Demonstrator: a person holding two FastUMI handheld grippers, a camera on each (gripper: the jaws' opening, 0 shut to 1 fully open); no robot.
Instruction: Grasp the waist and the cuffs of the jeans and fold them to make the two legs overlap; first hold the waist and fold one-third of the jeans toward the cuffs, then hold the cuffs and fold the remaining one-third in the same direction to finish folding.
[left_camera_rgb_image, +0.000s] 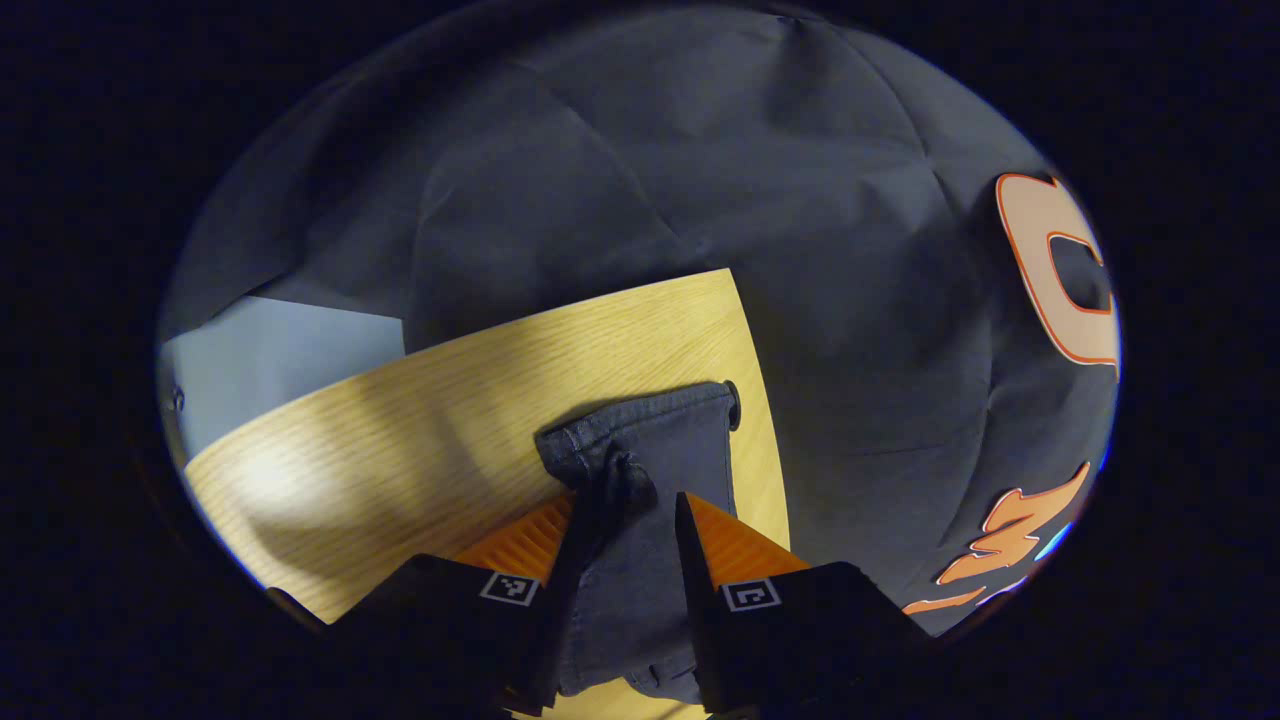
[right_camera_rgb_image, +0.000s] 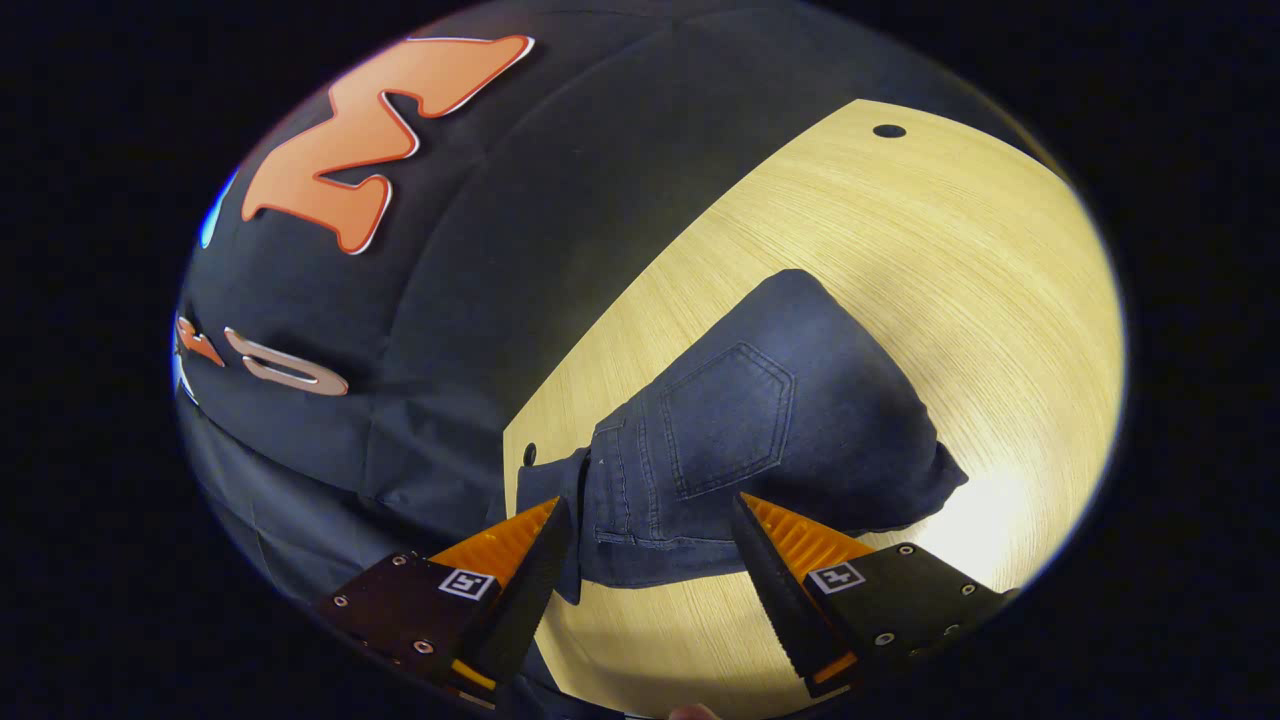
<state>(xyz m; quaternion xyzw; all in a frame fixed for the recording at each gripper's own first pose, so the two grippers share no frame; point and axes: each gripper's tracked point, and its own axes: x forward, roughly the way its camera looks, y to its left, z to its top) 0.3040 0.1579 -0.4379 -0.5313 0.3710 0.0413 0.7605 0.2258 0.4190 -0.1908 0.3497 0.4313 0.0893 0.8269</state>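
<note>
Dark blue jeans (left_camera_rgb_image: 640, 430) lie on a light wooden table (left_camera_rgb_image: 400, 450). In the left gripper view a narrow leg end runs up from between the fingers to a hemmed cuff near the table's right edge. My left gripper (left_camera_rgb_image: 635, 495) is shut on that bunched denim. In the right gripper view the waist end of the jeans (right_camera_rgb_image: 800, 420) lies flat, with a back pocket (right_camera_rgb_image: 725, 420) facing up. My right gripper (right_camera_rgb_image: 650, 505) stands open, and the waistband lies between its spread fingertips, untouched by either one.
The black booth cloth (left_camera_rgb_image: 700, 180) hangs close behind the table edge in both views. A pale grey panel (left_camera_rgb_image: 280, 360) shows beyond the table's far left. Small dark holes (right_camera_rgb_image: 888, 131) mark the tabletop (right_camera_rgb_image: 900, 230) near its corners.
</note>
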